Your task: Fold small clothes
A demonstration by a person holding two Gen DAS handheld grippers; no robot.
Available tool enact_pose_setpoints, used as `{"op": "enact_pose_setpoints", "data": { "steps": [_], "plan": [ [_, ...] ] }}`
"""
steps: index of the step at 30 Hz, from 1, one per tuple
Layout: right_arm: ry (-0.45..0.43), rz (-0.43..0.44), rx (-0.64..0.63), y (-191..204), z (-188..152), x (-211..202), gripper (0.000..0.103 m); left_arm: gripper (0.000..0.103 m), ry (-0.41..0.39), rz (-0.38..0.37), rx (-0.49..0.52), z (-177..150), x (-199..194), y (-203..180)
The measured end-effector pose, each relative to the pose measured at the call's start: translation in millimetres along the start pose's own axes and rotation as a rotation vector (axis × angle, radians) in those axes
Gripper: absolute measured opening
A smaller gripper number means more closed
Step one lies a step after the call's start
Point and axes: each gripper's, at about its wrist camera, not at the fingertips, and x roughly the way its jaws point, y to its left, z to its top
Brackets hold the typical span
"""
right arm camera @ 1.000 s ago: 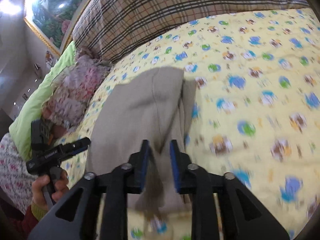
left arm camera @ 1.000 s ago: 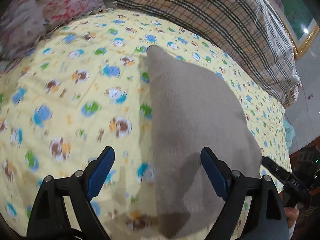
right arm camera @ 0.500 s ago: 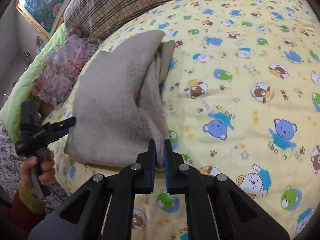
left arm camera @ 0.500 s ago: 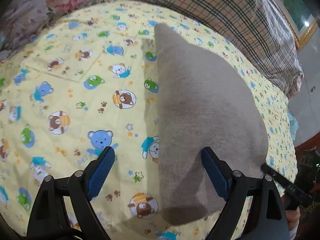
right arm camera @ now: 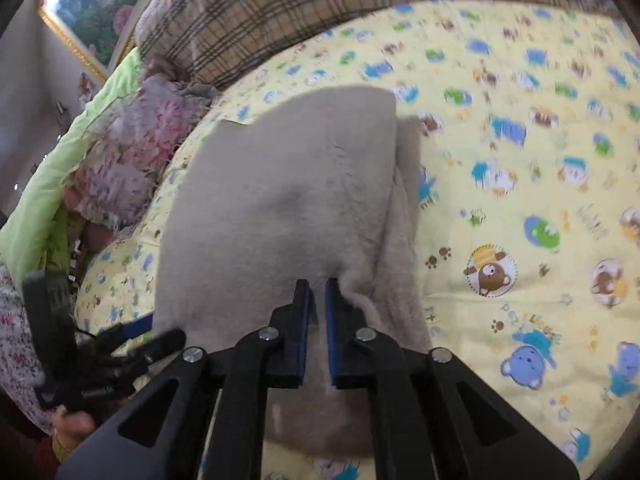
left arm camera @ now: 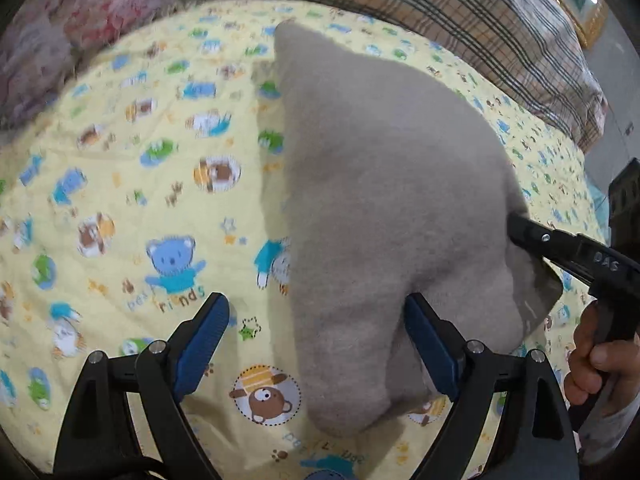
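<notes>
A beige fleece garment [left arm camera: 384, 200] lies folded on the yellow cartoon-print bedsheet [left arm camera: 140, 184]. My left gripper [left arm camera: 316, 340] is open, its blue pads [left arm camera: 202, 336] straddling the garment's near left edge. In the left wrist view the right gripper [left arm camera: 520, 228] pinches the garment's right edge. In the right wrist view my right gripper [right arm camera: 316, 300] is shut on the garment [right arm camera: 288, 200], cloth showing between the narrow jaws. The left gripper [right arm camera: 156, 334] shows at lower left there, beside the garment's edge.
A plaid pillow [left arm camera: 420, 4] lies along the far edge of the bed. A pink floral pillow [left arm camera: 60, 28] and a green blanket [right arm camera: 44, 184] sit at the left. A gold-framed picture [right arm camera: 84, 8] hangs on the wall behind.
The right gripper has pulled the garment's edge nearer to me, still shut on it. The left gripper has come closer to the garment's near edge and stayed open.
</notes>
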Motion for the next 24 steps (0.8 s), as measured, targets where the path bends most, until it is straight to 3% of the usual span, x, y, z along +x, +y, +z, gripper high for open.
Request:
{"op": "enact_pose_setpoints", "data": {
  "steps": [5, 7, 9, 16, 18, 21, 24],
  "plan": [
    [-0.056, 0.014, -0.031, 12.8, -7.5, -28.6, 0.012, 0.090, -0.058, 0.059, 0.036, -9.6, -20.6, -9.4],
    [-0.077, -0.006, -0.047, 15.6, -17.2, -42.5, 0.021, 0.090, -0.084, 0.091, 0.048, -14.6, -31.2, -14.6],
    [-0.083, -0.016, -0.062, 15.3, -25.9, -53.5, 0.043, 0.090, -0.110, 0.103, 0.050, -20.7, -41.3, -19.0],
    [-0.090, -0.056, -0.072, 8.3, -63.5, -76.4, 0.048, 0.092, -0.187, 0.095, 0.013, -50.0, -72.0, -21.5],
    [-0.091, -0.073, -0.070, 6.7, -73.0, -79.1, 0.060, 0.093, -0.201, 0.114, 0.029, -61.3, -78.7, -22.6],
    [-0.115, -0.083, -0.075, 6.2, -89.2, -86.9, 0.073, 0.094, -0.212, 0.079, 0.023, -72.4, -84.2, -21.8],
    [-0.149, -0.107, -0.108, 8.9, -105.6, -95.9, 0.080, 0.094, -0.311, 0.125, 0.013, -89.9, -96.0, -16.2]
  ]
}}
